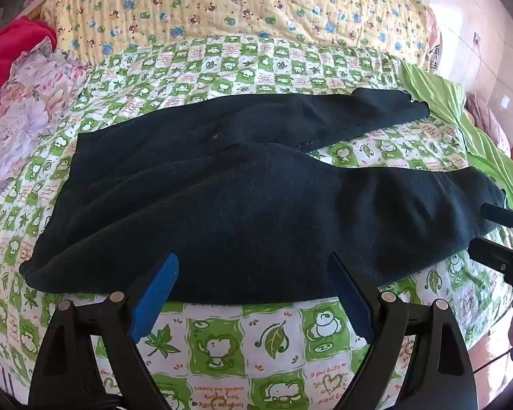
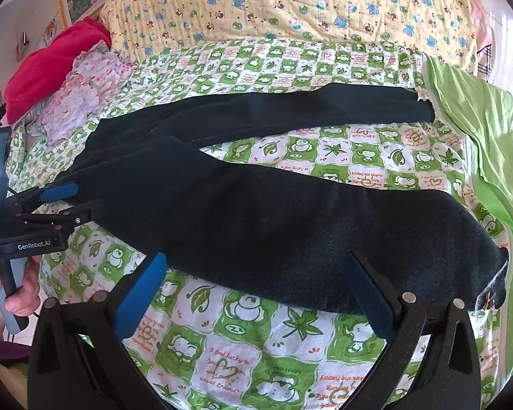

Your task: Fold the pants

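Nearest us, at six o'clock in each wrist view, our two grippers sit with jaws spread wide and nothing between the blue pads. The left gripper [image 1: 253, 266] hovers at the near edge of the dark navy fleece pants [image 1: 242, 201], its fingertips just over the hem of the cloth; the right gripper [image 2: 256, 266] does the same over the near leg. In the right wrist view the left gripper also shows at nine o'clock, held by a hand [image 2: 7, 290].

The pants lie flat and unfolded across the green-and-white checked cartoon quilt [image 1: 229, 338], waist toward nine o'clock, legs running toward three o'clock. The near leg ends at about four o'clock in the right view; the far leg splits off and ends near two o'clock, touching a crumpled lime-green sheet [image 2: 478, 119].

Farther off, at ten o'clock, a pink floral fabric bundle [image 1: 27, 109] lies beside a red cloth [image 1: 7, 54]. At twelve o'clock, beyond the checked quilt, stretches a pale yellow quilt printed with small bears [image 1: 222, 3].
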Motion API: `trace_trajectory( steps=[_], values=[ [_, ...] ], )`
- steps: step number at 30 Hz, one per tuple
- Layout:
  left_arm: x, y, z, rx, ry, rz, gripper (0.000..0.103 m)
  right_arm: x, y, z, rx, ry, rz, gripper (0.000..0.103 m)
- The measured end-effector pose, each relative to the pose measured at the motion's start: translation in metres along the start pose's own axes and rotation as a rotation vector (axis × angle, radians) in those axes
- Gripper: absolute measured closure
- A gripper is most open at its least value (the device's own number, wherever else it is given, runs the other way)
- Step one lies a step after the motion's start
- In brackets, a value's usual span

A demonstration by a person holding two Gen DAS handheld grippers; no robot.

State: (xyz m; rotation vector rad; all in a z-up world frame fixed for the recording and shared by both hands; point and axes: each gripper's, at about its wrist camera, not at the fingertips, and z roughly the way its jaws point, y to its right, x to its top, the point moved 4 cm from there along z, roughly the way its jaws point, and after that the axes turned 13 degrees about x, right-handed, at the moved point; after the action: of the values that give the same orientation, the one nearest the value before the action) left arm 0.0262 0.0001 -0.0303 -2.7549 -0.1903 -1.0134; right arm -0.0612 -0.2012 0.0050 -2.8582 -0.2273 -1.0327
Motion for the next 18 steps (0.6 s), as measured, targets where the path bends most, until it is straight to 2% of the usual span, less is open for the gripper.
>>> trace_trajectory(
  steps=[12, 18],
  values=[
    [0.001, 0.0, 0.001, 0.0, 0.0, 0.002, 0.013, -0.004, 0.007, 0.005, -0.001, 0.005, 0.002, 0.0],
    [0.0, 0.003, 0.003, 0.0, 0.001, 0.003, 0.013, 0.001, -0.003, -0.001, -0.001, 0.004, -0.003, 0.0]
  ],
)
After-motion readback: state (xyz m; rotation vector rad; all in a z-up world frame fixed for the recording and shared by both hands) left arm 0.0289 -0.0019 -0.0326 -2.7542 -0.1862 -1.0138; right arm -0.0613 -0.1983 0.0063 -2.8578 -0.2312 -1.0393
